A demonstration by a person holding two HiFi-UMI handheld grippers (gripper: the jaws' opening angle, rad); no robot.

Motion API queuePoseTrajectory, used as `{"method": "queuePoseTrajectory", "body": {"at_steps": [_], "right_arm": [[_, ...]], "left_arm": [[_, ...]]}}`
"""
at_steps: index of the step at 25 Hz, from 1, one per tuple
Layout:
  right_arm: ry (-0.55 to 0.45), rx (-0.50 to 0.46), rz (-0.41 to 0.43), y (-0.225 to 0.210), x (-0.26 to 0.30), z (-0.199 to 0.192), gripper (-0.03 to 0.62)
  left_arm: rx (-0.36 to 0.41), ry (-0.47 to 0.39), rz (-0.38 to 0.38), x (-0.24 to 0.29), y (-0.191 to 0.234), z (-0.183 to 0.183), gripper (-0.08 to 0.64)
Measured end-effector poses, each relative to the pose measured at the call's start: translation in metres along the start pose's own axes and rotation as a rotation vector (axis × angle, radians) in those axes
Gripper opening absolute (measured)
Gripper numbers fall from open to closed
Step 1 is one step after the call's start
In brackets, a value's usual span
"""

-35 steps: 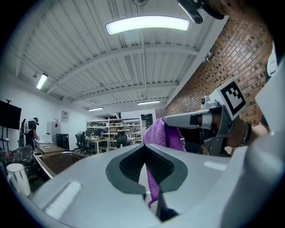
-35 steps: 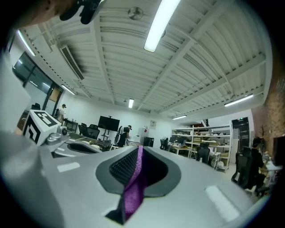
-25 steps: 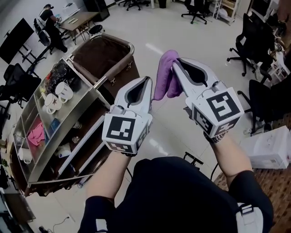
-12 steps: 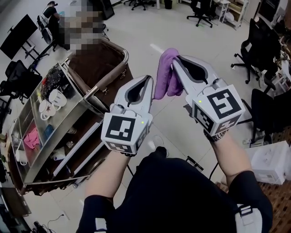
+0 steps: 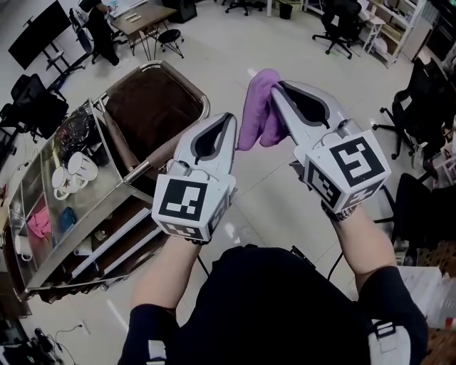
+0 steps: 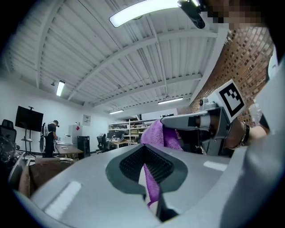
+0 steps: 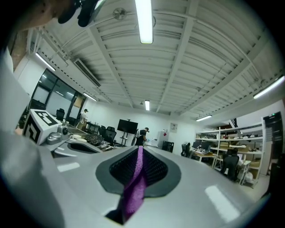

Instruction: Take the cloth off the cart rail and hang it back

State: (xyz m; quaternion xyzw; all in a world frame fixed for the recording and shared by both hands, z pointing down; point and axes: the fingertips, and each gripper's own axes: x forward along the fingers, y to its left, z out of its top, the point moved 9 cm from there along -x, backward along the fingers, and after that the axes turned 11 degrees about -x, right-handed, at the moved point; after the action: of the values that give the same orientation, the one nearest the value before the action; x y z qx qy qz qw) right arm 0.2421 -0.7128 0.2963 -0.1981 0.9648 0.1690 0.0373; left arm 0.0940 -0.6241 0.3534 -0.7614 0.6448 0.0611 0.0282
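Pale, glossy workshop floor (image 5: 235, 50) across the whole head view, with office chairs (image 5: 340, 16) round its far edge. At the left, a steel cart (image 5: 117, 167), a brown fabric bin (image 5: 153, 114) at its far end and the cart rail (image 5: 142, 171) running slantwise beside the bin. Low in the middle, the person's dark torso (image 5: 271, 306), both forearms reaching up and forward.

Side by side above the floor, two grey grippers, each with a marker cube at the wrist end. To the right, and further forward, the right gripper (image 5: 274, 87), clamped on the purple cloth (image 5: 256, 107). In the right gripper view, a purple strand pinched along the whole seam between the ribbed pads. Hangs in a bunched fold from that tip, down toward the gap between the two grippers, in the air and well apart from the cart rail.

To the left, the left gripper (image 5: 229, 117), tips drawn together, just beside the cloth's lower edge. In the left gripper view, a thin purple strip in the slit between its jaws; caught there or only seen through it, cannot tell.

On the cart's top, white mugs (image 5: 71, 171) in a cluster; lower down, a pink rag (image 5: 39, 222).
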Motion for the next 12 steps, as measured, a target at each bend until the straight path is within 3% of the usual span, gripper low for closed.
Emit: {"method": "queuePoseTrajectory", "body": {"at_steps": [12], "right_arm": [[-0.062,0.016,0.127,-0.063,0.074,-0.007,0.031]], "left_arm": [[0.038,0.003,0.137,0.055,0.039,0.013,0.003]]}}
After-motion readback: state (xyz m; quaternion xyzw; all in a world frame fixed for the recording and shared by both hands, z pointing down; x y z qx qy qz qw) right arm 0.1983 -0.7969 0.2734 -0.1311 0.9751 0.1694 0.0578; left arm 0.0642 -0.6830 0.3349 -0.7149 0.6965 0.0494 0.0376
